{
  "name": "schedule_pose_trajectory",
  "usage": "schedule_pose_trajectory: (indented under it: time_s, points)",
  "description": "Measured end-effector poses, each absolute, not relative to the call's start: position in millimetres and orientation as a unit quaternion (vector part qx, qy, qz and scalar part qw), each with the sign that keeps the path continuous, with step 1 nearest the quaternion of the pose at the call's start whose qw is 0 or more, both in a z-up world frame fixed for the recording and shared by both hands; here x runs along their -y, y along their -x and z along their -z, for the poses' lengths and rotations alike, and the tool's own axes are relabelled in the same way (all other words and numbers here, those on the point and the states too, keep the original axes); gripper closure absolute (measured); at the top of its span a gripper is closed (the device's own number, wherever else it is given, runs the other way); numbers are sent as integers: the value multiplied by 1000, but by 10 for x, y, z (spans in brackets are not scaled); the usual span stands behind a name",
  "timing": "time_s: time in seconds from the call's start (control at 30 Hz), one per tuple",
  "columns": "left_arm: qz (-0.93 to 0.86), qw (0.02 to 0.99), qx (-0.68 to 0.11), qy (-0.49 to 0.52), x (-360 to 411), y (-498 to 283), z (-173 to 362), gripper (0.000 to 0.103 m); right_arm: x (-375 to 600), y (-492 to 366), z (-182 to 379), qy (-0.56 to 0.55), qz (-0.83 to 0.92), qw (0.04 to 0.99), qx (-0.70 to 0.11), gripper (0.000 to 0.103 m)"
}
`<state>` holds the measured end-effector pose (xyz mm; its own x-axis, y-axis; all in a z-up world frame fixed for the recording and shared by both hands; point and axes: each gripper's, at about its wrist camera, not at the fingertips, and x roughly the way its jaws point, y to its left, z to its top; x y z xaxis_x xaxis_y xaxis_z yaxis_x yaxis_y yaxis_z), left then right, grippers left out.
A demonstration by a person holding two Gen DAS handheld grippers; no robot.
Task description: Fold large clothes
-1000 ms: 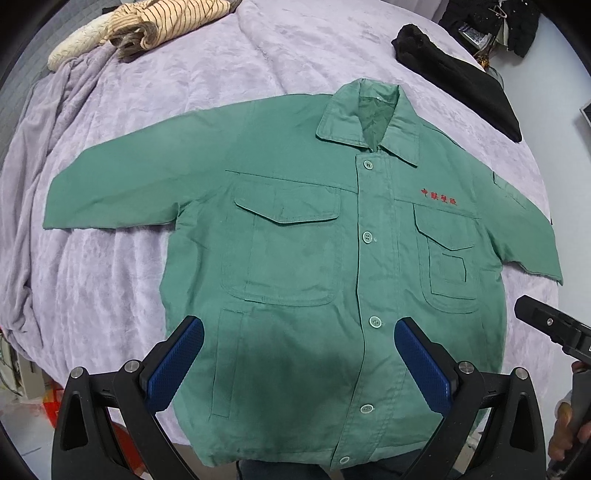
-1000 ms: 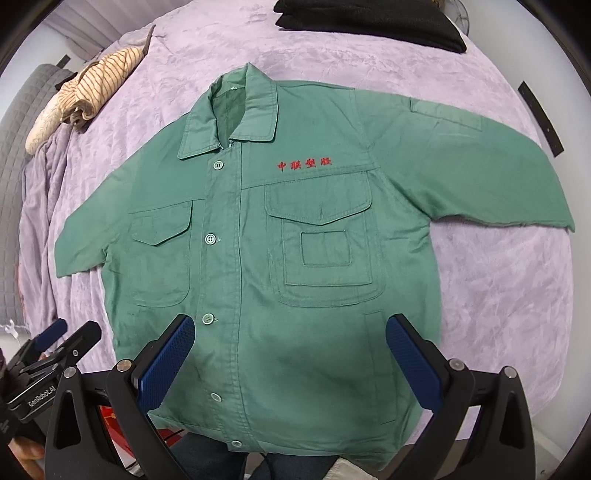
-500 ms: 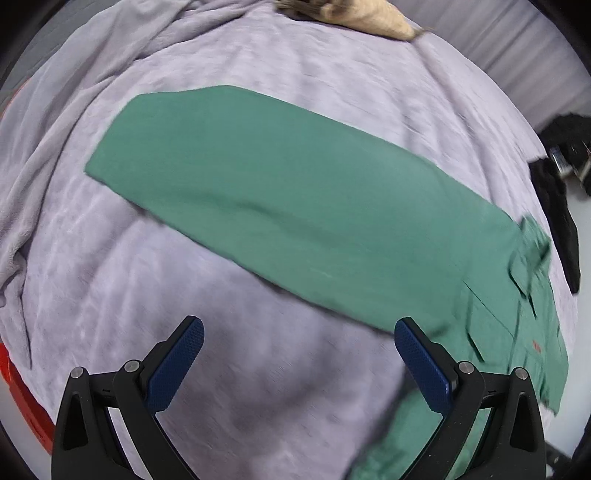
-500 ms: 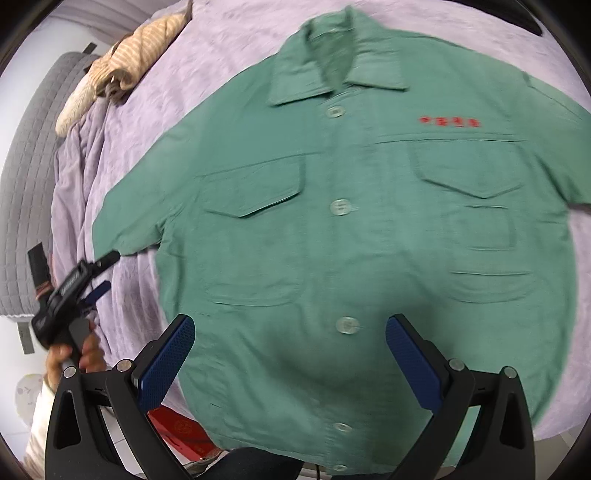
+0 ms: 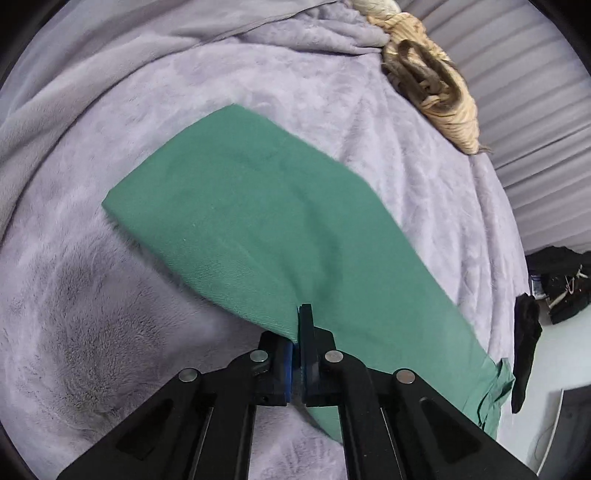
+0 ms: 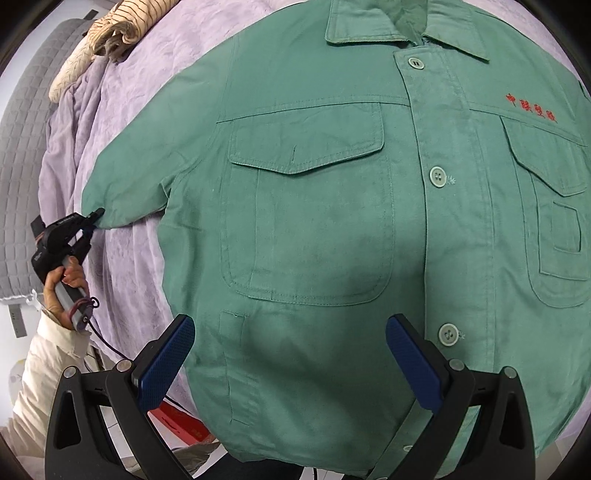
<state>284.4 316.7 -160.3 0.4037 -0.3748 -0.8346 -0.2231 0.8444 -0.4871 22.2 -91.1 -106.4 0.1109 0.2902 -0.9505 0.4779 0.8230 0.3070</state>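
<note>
A green work jacket [image 6: 332, 221] with chest pockets and red lettering lies face up, spread on a purple blanket [image 6: 122, 258]. My left gripper [image 5: 298, 332] is shut on the lower edge of the jacket's sleeve [image 5: 258, 229]; it also shows in the right wrist view [image 6: 94, 216] at the cuff. My right gripper [image 6: 288, 362] is open and empty, hovering above the jacket's lower front, blue pads wide apart.
A striped beige garment [image 5: 432, 85] lies bunched at the far end of the bed, also in the right wrist view [image 6: 118, 26]. Dark clothes [image 5: 554, 280] sit off the bed's side. A grey quilted surface [image 6: 22, 166] borders the bed on the left.
My left gripper moved in on the sleeve and closed on its edge. My right gripper came lower and closer over the jacket's front, still open.
</note>
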Motion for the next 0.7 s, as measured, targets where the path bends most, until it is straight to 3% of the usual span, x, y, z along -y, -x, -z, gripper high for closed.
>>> schedule_pose_trajectory:
  time_s: [0.2,0.43,0.57,0.7]
  points:
    - [187,819,-490,234,-2331,-2771,737,99,1064,-124,940,-295,63,709,-638,0]
    - [405,787,-453,108,-184,-2059,-109,99,1646,142,691,-319,82,734,-593,0]
    - [457,760,-463,2,1073,-1550,58,99,2184,441,654,-346,125,738,-566,0]
    - [418,742,-509,-123,1865,-1200,697,99,2695,831,804,-373,174,722,-556,0]
